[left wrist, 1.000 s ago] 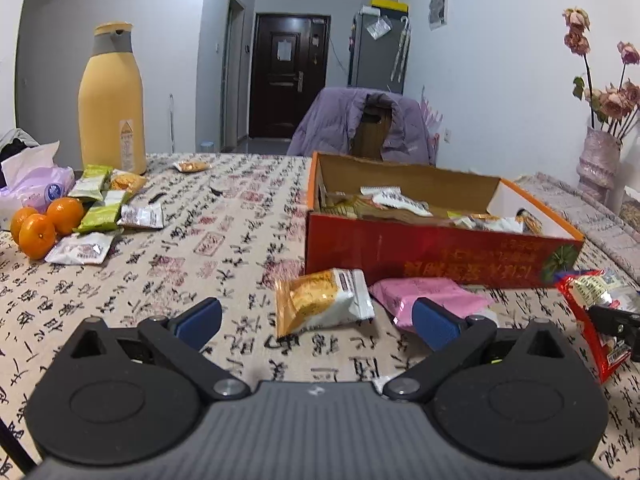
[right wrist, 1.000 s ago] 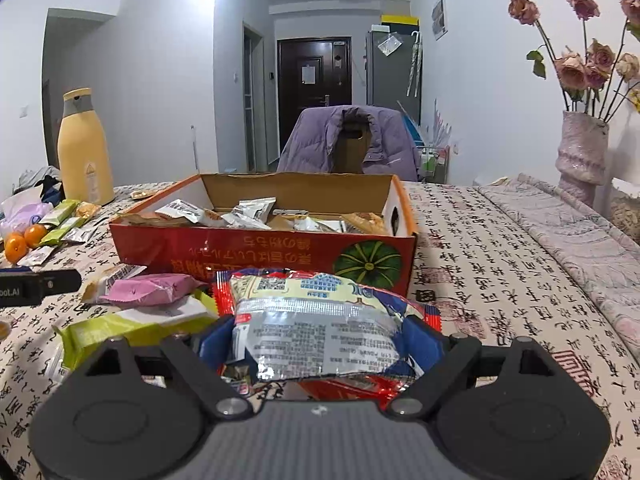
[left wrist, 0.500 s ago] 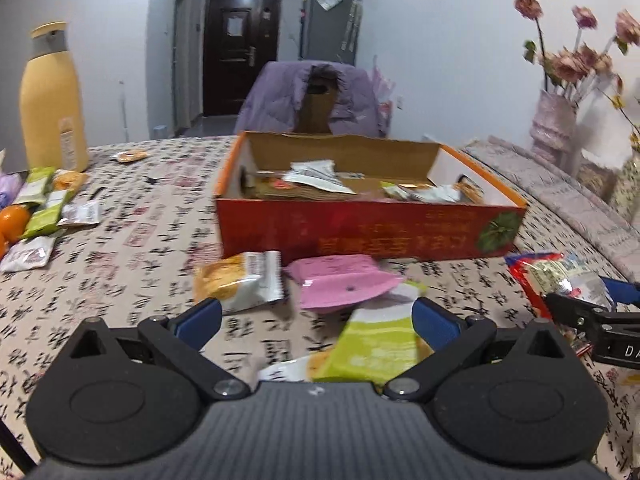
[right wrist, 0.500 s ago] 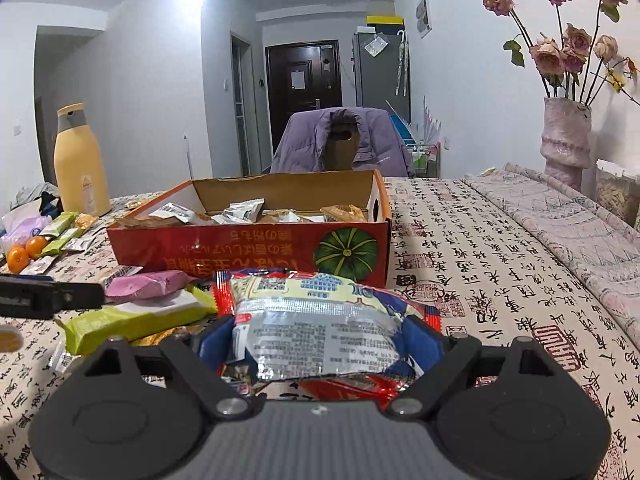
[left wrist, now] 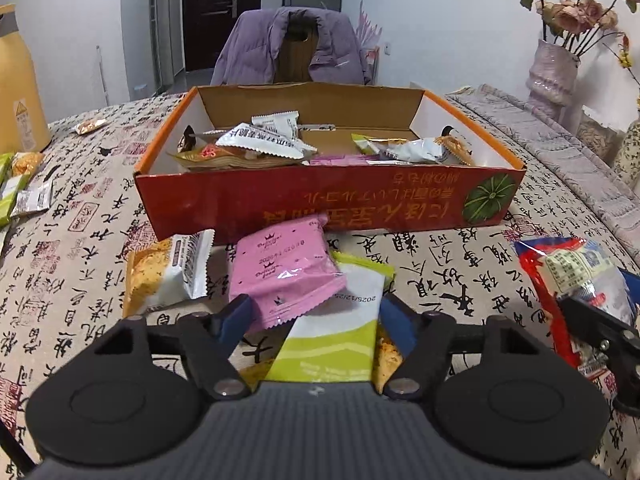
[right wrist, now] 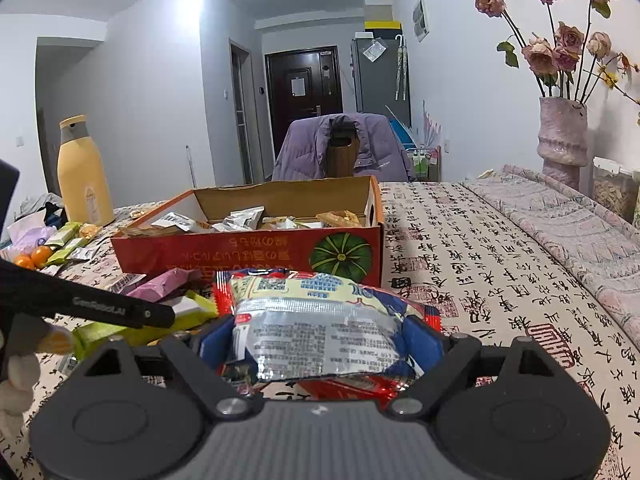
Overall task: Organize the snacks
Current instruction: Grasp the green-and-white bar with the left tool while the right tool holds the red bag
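A red-orange carton [left wrist: 320, 204] with several packets inside stands on the calligraphy-print tablecloth. In front of it lie a pink packet [left wrist: 288, 276] overlapping a green-and-white packet [left wrist: 332, 320]. My left gripper [left wrist: 316, 316] straddles these two with its jaws closing. The blue pads [left wrist: 236, 316] are close beside the packets, and I see no squeeze on them. My right gripper [right wrist: 320, 336] is shut on a large red, blue and silver snack bag [right wrist: 320, 320], held low in front of the carton [right wrist: 248, 248]. The left wrist view shows that bag [left wrist: 572, 268] at the right.
An orange-and-white packet [left wrist: 168, 268] lies left of the pink one. Further left are several small packets [left wrist: 32, 196], oranges [right wrist: 36, 256] and a tall yellow bottle [right wrist: 82, 172]. A vase of dried roses [right wrist: 562, 136] stands at the right. A chair with a purple jacket [left wrist: 292, 48] is behind the table.
My left gripper has swung right along the table, from the orange-and-white packet to over the pink and green packets, and its jaws have narrowed. The right gripper holds still with its bag.
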Demonstrator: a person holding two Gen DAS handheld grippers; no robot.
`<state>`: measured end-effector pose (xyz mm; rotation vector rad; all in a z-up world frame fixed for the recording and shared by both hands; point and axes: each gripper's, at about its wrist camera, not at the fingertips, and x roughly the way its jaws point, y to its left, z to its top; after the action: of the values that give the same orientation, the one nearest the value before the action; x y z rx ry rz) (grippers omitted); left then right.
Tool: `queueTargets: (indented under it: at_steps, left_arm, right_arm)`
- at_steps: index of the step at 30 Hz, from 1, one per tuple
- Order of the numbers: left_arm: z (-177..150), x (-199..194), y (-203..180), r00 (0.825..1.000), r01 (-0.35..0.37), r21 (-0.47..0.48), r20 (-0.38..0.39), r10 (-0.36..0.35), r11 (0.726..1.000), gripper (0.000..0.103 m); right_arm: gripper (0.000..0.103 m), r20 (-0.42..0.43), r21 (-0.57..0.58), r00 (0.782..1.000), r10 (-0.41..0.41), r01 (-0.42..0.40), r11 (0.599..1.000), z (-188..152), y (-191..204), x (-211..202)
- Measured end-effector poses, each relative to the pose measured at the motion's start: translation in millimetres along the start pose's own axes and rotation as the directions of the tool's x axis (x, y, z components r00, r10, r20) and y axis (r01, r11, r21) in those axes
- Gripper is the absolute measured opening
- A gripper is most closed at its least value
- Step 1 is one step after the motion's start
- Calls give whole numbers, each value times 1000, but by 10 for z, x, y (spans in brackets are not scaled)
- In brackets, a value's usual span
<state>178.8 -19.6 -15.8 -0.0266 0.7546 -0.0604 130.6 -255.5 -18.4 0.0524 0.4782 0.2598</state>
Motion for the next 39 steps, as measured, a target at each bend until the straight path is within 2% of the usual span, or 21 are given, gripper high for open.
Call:
queueTargets:
  at_steps: [6, 8, 10, 14, 19, 21, 26, 29, 30, 32, 33, 34, 36, 39]
  left_arm:
    - [-14, 63, -47, 999, -25, 11, -30, 25, 1000, 71]
    - [-16, 51, -57, 999, -29, 12, -27, 30, 999, 67]
    - [-30, 25, -67, 999, -27, 21, -18, 27, 999, 58]
    - [-59, -73, -89, 1000, -20, 27, 17, 20, 999, 47]
    - [-98, -245, -131, 997, 14, 40, 70, -17, 999, 18]
    - [-115, -285, -140, 997, 20, 44, 74, -24, 999, 18]
    - [-155, -341, -93, 997, 19, 23, 75, -21, 1000, 19]
    - [-155, -371, -47, 997, 23, 11, 78, -24, 1000, 25]
    - [-147, -377, -35, 997, 22, 9, 79, -22, 1000, 30]
    - [-135, -369, -23, 997, 2, 8, 73, -3, 1000, 47]
    - [-124, -356, -19, 998, -18, 4, 65, 18, 1000, 62]
    - [-114, -336, -10, 998, -35, 2, 55, 35, 999, 72]
    - [-93, -259, 7, 999, -43, 2, 23, 43, 999, 74]
    - [-68, -143, -2, 999, -23, 3, -28, 23, 1000, 71]
  right_arm:
    - [89, -4, 9, 1000, 11, -11, 1000, -13, -22, 14]
    - [89, -3, 10, 1000, 14, -14, 1000, -13, -26, 12]
    - [89, -2, 11, 1000, 15, -15, 1000, -12, -31, 4]
    - [89, 3, 13, 1000, 13, -14, 1000, -14, -42, -22]
    - [89, 9, 6, 1000, 16, -16, 1000, -11, -23, -66]
    - [89, 12, 4, 1000, 18, -18, 1000, -9, -17, -84]
    - [89, 18, 2, 1000, 20, -20, 1000, -17, -6, -127]
    - [89, 18, 3, 1000, 17, -17, 1000, -22, -12, -138]
    - [89, 18, 4, 1000, 17, -17, 1000, -26, -12, -139]
    - [89, 17, 5, 1000, 17, -17, 1000, -28, -12, -136]
    - [89, 16, 5, 1000, 18, -18, 1000, -30, -10, -134]
    - [89, 16, 5, 1000, 19, -19, 1000, -32, -8, -130]
    - [89, 13, 7, 1000, 21, -21, 1000, -38, -9, -116]
    - [89, 7, 14, 1000, 22, -22, 1000, -47, -23, -84]
